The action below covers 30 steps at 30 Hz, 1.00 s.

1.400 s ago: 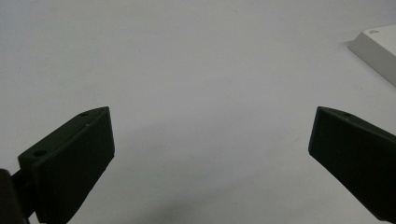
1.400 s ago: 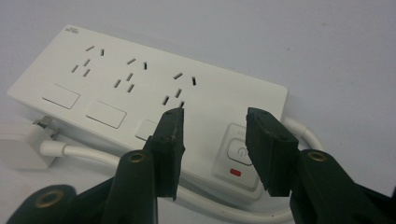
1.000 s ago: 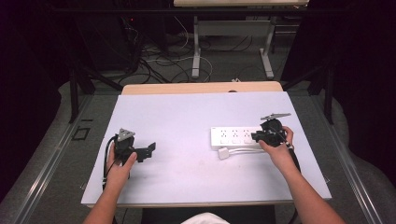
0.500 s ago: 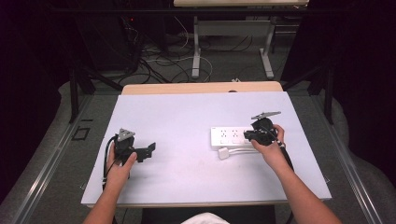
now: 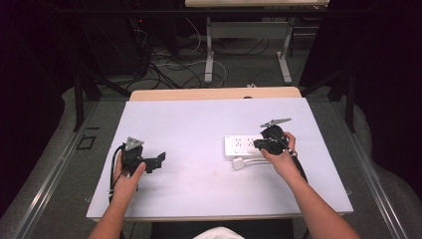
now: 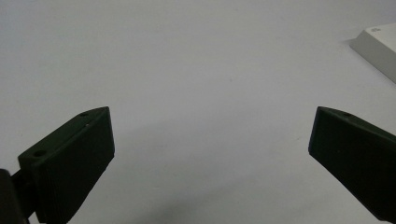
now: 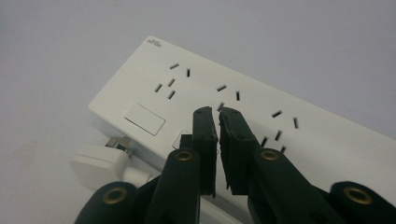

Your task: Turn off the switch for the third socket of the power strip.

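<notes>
White table (image 5: 199, 129), power strip (image 7: 289, 126) under right hand-held gripper (image 7: 218, 112)

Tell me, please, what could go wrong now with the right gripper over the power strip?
The right gripper, jaws nearly shut, sits over the power strip near its switches, so it could press the wrong one. Pushing could also slide the strip on the smooth table, since the left gripper is open, far away, not steadying it. The loose plug beside the strip might get knocked.
</notes>
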Tool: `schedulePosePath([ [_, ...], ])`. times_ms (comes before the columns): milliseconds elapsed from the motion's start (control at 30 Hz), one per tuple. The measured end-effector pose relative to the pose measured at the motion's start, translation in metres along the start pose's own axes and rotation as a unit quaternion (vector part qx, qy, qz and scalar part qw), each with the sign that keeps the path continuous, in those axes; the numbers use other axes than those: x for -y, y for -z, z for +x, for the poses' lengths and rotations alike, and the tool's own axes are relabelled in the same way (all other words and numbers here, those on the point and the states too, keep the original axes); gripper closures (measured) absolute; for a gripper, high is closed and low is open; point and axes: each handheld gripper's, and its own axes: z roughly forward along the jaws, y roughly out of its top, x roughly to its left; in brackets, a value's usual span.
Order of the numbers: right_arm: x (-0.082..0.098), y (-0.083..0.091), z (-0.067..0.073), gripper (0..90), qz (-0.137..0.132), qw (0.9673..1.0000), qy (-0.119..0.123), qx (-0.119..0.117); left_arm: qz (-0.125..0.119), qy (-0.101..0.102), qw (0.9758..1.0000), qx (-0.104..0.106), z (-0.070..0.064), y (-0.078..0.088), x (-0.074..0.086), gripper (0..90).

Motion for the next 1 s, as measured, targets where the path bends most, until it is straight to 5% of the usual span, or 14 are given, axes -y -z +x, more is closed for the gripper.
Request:
schedulePosePath([
  [1000,-0.009,-0.028,0.032,86.0,0.021,0.9991,0.019,-0.031,0.000,0.000,1.0000,0.001,0.000,0.000,0.000,0.1],
])
